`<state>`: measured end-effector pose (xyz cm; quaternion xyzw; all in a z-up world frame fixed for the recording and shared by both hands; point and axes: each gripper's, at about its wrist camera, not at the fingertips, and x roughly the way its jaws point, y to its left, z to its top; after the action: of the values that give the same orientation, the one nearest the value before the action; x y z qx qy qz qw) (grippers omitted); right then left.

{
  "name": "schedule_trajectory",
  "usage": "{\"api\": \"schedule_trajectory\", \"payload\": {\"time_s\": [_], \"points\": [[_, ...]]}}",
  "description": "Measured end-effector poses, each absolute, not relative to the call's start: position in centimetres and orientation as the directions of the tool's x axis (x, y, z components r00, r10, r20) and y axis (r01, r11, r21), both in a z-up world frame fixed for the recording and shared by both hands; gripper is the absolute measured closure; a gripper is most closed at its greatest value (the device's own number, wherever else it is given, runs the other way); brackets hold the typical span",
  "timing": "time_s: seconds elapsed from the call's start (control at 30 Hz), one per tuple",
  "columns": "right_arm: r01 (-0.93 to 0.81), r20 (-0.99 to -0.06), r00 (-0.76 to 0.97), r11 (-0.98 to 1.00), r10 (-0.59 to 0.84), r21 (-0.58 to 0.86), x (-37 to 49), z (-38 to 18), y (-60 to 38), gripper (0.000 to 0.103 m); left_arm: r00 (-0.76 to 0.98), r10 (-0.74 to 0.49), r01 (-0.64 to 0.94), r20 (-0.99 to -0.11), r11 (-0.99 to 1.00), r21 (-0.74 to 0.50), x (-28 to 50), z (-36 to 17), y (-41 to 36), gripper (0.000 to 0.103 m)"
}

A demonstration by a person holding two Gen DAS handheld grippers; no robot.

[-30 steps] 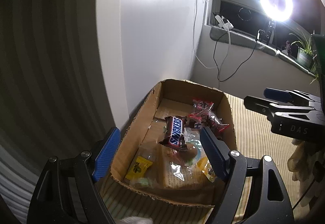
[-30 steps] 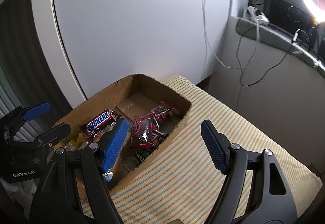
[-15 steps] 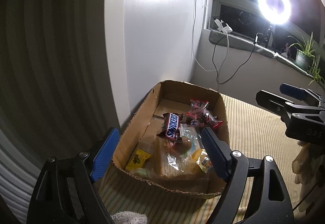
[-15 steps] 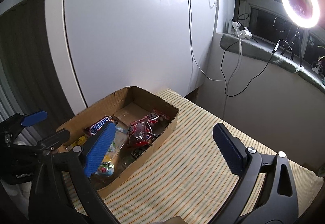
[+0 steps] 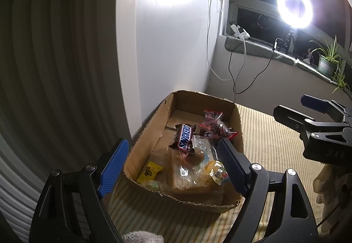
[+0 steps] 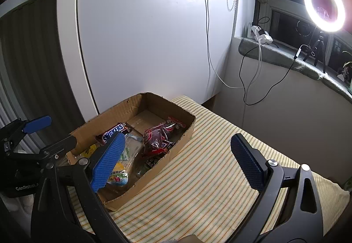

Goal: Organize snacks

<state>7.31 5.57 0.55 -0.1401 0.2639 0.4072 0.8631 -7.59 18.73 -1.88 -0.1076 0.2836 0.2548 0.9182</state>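
An open cardboard box [image 5: 145,135] [image 6: 187,133] sits on a striped cloth. It holds a Snickers bar [image 5: 184,139] [image 6: 113,130], red wrapped snacks [image 5: 212,126] [image 6: 158,137], a small yellow packet [image 5: 150,172], a clear bag [image 5: 193,168] and a colourful candy pack [image 5: 217,173] [image 6: 117,178]. My left gripper [image 5: 173,166] is open and empty, raised above the box's near end. My right gripper [image 6: 178,161] is open and empty, above the box's right side and the cloth. Each gripper shows in the other's view, the right one [image 5: 312,115] and the left one [image 6: 37,133].
The striped cloth [image 6: 209,177] covers the surface to the right of the box. A white cabinet panel [image 6: 143,45] stands right behind the box. A windowsill with a ring light [image 6: 323,5], cables and a plant [image 5: 327,60] lies at the right.
Both grippers have pulled back and up from the box, so it looks smaller and farther. Both stay open and empty. The snacks have not moved.
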Motion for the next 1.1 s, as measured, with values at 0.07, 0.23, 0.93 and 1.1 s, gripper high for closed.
{"api": "schedule_trajectory", "payload": {"time_s": [0.07,0.23,0.93,1.1], "points": [[-0.778,-0.571,0.528,0.628,0.629,-0.028,7.25,0.51,5.57,0.004,0.709,0.409,-0.529,-0.574,0.847,-0.049,-7.65,-1.88,18.61,0.020],[-0.778,-0.572,0.526,0.627,0.629,-0.026,6.90,0.41,5.34,0.004,0.710,0.408,-0.526,-0.573,0.849,-0.047,-7.60,-1.85,18.55,0.020],[-0.773,-0.578,0.522,0.634,0.627,-0.011,6.77,-0.05,4.97,0.004,0.717,0.405,-0.515,-0.568,0.856,-0.039,-7.69,-1.57,18.13,0.020],[-0.773,-0.579,0.521,0.634,0.627,-0.009,6.85,-0.13,4.91,0.004,0.718,0.403,-0.513,-0.568,0.857,-0.040,-7.65,-1.58,18.17,0.020]]}}
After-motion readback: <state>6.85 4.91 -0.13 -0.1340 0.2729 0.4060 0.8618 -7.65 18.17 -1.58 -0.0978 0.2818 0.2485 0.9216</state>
